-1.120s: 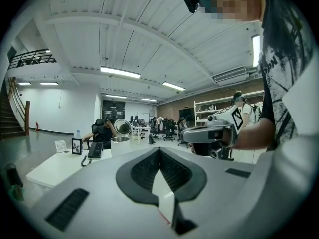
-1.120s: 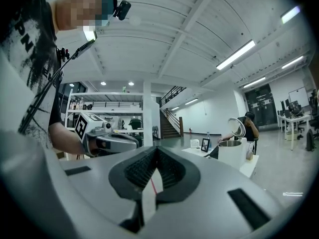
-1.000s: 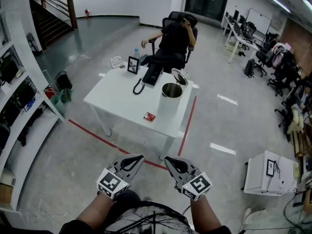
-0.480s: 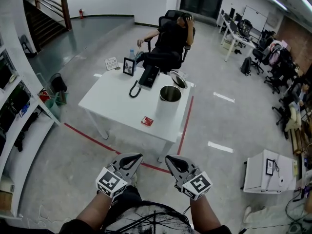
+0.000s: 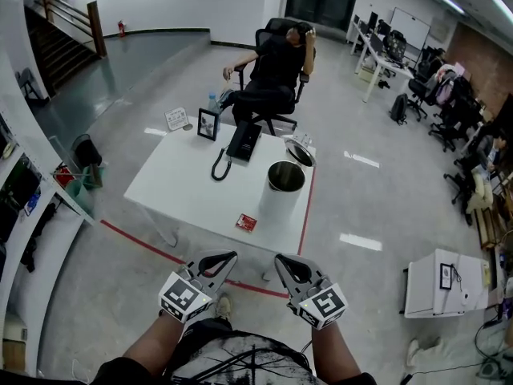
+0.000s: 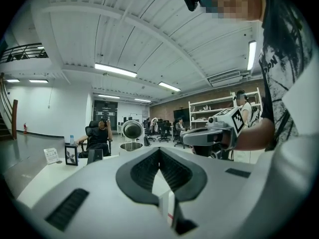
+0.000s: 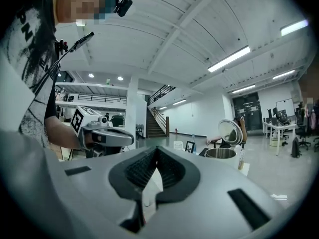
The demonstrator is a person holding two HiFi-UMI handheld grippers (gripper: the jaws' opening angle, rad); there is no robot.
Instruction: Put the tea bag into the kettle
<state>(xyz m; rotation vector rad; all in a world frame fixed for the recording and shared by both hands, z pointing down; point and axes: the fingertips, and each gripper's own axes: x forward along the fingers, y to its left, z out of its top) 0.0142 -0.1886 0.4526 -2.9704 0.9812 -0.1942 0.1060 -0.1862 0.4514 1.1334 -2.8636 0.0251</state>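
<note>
Firstly, tea bag (image 5: 247, 222): small red packet lying flat on the white tabletop (image 5: 176, 187), close to the front edge, near the foot of the kettle and on its left in the head view. Neither gripper touches it.

Kettle (image 5: 282, 191): pale cylinder with a metal mouth, upright at the front right corner of the tabletop. Its round lid (image 5: 300, 152) is swung open and tilts back behind the mouth.

Left gripper (image 5: 229, 257): held low at the bottom of the head view, over the floor, well apart from the tabletop, pointing towards it. Its fingers (image 6: 144, 171) are closed tip to tip with nothing between them.

Right gripper (image 5: 280, 261): beside the left one at the same height, also short of the tabletop. Its fingers (image 7: 172, 171) are likewise closed and empty.

Other items on the tabletop: black desk telephone (image 5: 243, 140) with a coiled cord, near the far side; small framed picture (image 5: 208, 124), upright, at the far left corner; clear bottle (image 5: 212, 103) just behind the frame; white card stand (image 5: 176, 119) to the frame's left.

Surroundings: seated person (image 5: 276, 66) in a black office chair beyond the tabletop; red tape line (image 5: 144, 243) on the grey floor, running under the front edge; low white cabinet (image 5: 445, 283) at the right.
</note>
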